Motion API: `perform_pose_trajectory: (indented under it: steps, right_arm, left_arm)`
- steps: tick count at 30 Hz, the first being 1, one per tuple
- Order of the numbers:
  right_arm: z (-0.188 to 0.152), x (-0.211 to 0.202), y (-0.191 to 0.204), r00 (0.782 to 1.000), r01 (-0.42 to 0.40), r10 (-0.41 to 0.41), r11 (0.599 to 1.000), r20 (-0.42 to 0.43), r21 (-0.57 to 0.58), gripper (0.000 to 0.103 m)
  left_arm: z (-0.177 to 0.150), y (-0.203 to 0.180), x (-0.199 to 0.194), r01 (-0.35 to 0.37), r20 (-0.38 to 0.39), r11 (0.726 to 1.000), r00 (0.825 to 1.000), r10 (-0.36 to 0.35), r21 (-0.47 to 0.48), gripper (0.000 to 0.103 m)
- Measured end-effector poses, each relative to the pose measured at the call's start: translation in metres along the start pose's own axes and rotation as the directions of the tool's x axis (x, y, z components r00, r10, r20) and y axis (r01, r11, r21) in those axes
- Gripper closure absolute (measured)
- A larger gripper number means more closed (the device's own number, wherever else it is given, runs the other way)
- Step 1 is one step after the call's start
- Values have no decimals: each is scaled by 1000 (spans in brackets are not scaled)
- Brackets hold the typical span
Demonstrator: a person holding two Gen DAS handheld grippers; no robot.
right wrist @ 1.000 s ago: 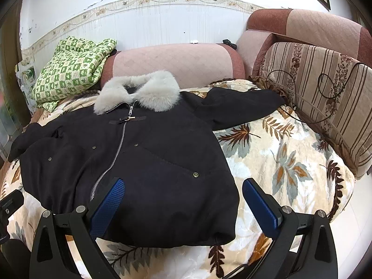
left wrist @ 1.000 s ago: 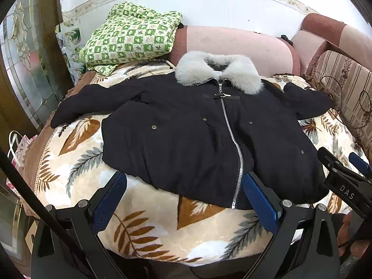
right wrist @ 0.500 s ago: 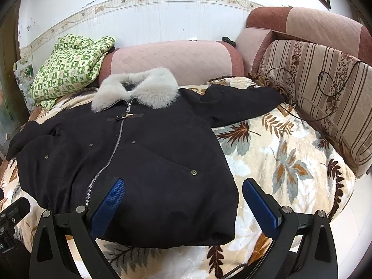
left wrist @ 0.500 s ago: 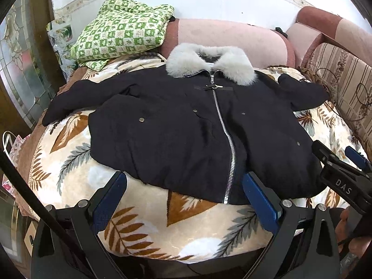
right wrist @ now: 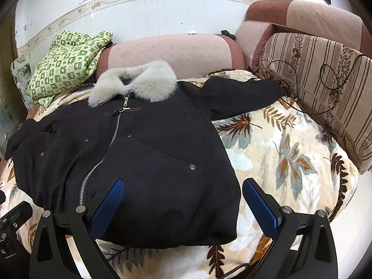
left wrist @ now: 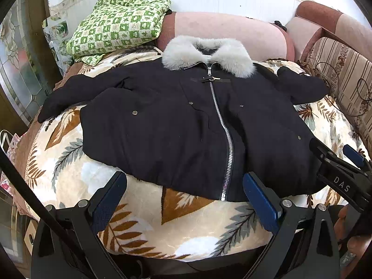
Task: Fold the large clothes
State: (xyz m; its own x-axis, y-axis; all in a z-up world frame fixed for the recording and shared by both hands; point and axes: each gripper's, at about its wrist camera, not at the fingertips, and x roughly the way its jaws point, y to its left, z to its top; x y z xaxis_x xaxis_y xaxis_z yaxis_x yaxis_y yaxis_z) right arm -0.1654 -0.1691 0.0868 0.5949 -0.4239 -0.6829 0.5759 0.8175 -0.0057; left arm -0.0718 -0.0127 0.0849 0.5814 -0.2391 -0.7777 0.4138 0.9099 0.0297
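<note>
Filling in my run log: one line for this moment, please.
stage: pre-grasp | coat: flat, zipped, unfolded on blanket | left gripper: open, empty | right gripper: open, empty

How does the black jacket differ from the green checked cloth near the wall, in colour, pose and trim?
The black jacket is plain dark; the green checked cloth is patterned. The jacket lies spread flat, sleeves out; the cloth is bunched in a heap. Only the jacket has a fur collar. Both rest on the sofa.

Black coat point(left wrist: 181, 125), grey collar point(left wrist: 207, 55), leaf-patterned cream blanket point(right wrist: 279, 144).

both wrist views face jacket point(left wrist: 197, 125) hem, close.
</note>
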Motion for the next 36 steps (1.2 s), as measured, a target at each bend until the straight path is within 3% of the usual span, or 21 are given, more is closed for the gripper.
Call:
perform_pose_trajectory:
  steps: [21, 30, 36]
  right_arm:
    - [-4, 2, 6, 1000, -4, 4, 1000, -12, -12, 1]
    - [-6, -1, 12, 1000, 1, -1, 999, -12, -33, 1]
    - [-10, -2, 19, 1000, 4, -5, 998, -13, -67, 1]
  left_arm:
    - [-3, 5, 6, -7, -10, 1000, 1000, 7, -13, 3]
    - [-2, 31, 9, -30, -6, 997, 1000, 30, -70, 3]
    - [6, 58, 17, -87, 13, 992, 996, 88, -97, 3]
